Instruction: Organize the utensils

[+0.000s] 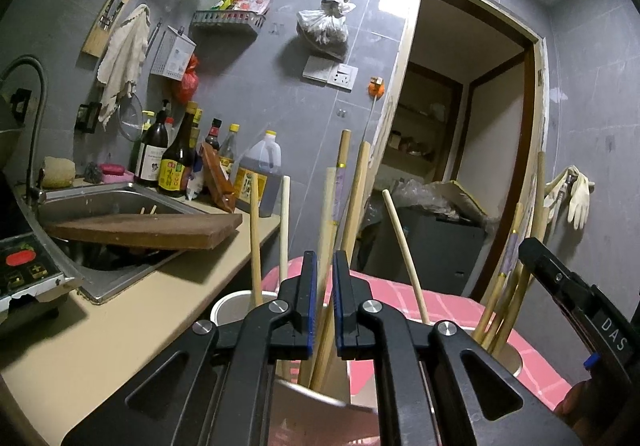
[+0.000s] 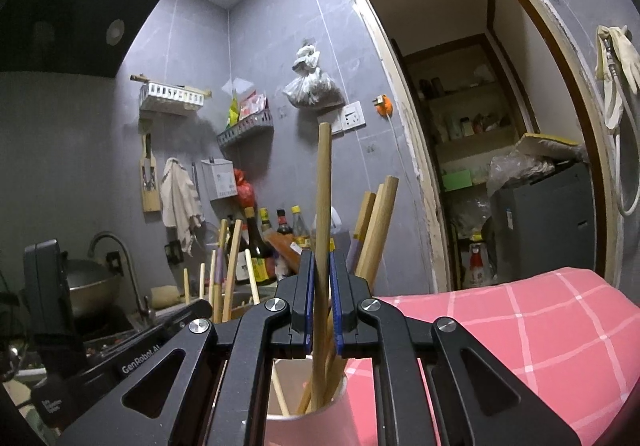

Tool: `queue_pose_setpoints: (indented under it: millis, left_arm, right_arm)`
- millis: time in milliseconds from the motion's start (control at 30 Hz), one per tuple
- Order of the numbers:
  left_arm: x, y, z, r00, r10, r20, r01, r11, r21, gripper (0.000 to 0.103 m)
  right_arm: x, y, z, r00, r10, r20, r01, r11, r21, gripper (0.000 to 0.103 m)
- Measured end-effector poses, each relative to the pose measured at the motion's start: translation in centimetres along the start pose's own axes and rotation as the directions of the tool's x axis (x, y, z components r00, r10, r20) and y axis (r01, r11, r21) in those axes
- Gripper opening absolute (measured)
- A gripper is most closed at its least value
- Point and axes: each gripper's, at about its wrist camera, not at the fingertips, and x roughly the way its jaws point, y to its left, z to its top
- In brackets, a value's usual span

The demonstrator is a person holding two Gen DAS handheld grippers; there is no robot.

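Note:
Several wooden chopsticks stand in cups on a pink checked cloth. In the left wrist view, my left gripper has a narrow gap between its blue pads, and a chopstick rising from the cup beneath passes through that gap. A white cup sits to the left and another cup with chopsticks to the right. In the right wrist view, my right gripper is shut on one tall chopstick standing in a pink cup with others. The right gripper also shows at the left view's right edge.
A sink with a wooden cutting board across it lies left, with sauce bottles behind. An induction cooker sits at the far left. An open doorway is on the right. Racks hang on the grey wall.

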Motion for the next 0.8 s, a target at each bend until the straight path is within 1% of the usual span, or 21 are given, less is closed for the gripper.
queue_pose_setpoints:
  millis: [67, 100, 133, 167, 200, 233, 400, 500, 567, 633, 767, 800]
  left_arm:
    - [-0.2, 0.0, 0.0, 1.000, -0.001, -0.004, 0.001, 1.000, 0.002, 0.010]
    - [-0.3, 0.0, -0.1, 1.000, -0.002, -0.005, 0.002, 1.000, 0.001, 0.018]
    - [-0.5, 0.0, -0.1, 1.000, -0.006, -0.005, 0.006, 1.000, -0.002, 0.029]
    - [-0.7, 0.0, 0.0, 1.000, -0.007, -0.004, 0.007, 1.000, -0.006, 0.033]
    - [-0.9, 0.0, 0.0, 1.000, -0.012, -0.002, 0.012, 1.000, -0.012, 0.036]
    - [-1.1, 0.0, 0.1, 1.000, -0.014, 0.000, 0.014, 1.000, -0.015, 0.036]
    - [-1.9, 0.1, 0.3, 1.000, -0.003, 0.003, 0.003, 1.000, -0.018, 0.036]
    - [-2.5, -0.1, 0.5, 1.000, 0.003, 0.010, -0.003, 1.000, -0.016, 0.036]
    - [-2.8, -0.1, 0.5, 1.000, 0.006, 0.013, -0.006, 1.000, -0.012, 0.038]
    - [-3.2, -0.3, 0.6, 1.000, 0.008, 0.014, -0.008, 1.000, -0.007, 0.040]
    - [-4.1, -0.8, 0.7, 1.000, 0.020, 0.021, -0.020, 1.000, 0.012, 0.043]
    - [-4.4, -1.0, 0.7, 0.999, 0.021, 0.025, -0.022, 1.000, 0.016, 0.047]
  right_arm:
    - [-0.2, 0.0, -0.1, 1.000, -0.006, -0.008, 0.006, 1.000, -0.004, 0.008]
    - [-0.2, 0.0, -0.1, 1.000, -0.008, -0.012, 0.008, 1.000, -0.006, 0.009]
    - [-0.4, 0.0, -0.2, 1.000, -0.010, -0.014, 0.010, 1.000, -0.008, 0.011]
    - [-0.5, 0.0, -0.2, 1.000, -0.011, -0.015, 0.011, 1.000, -0.010, 0.015]
    - [-0.6, 0.1, -0.2, 1.000, -0.011, -0.016, 0.011, 1.000, -0.013, 0.018]
    - [-0.8, 0.1, -0.2, 1.000, -0.009, -0.016, 0.009, 1.000, -0.017, 0.023]
    - [-1.5, 0.4, -0.1, 1.000, -0.017, -0.009, 0.017, 0.999, -0.037, 0.024]
    - [-2.0, 0.5, 0.0, 1.000, -0.022, 0.002, 0.022, 0.999, -0.049, 0.028]
    - [-2.3, 0.5, 0.2, 1.000, -0.023, 0.008, 0.024, 0.998, -0.051, 0.032]
    - [-2.8, 0.5, 0.3, 0.999, -0.029, 0.017, 0.030, 0.998, -0.052, 0.034]
    - [-3.7, 0.2, 0.6, 0.998, -0.050, 0.023, 0.051, 0.998, -0.044, 0.041]
    - [-4.0, 0.0, 0.7, 0.998, -0.055, 0.021, 0.056, 0.998, -0.038, 0.042]
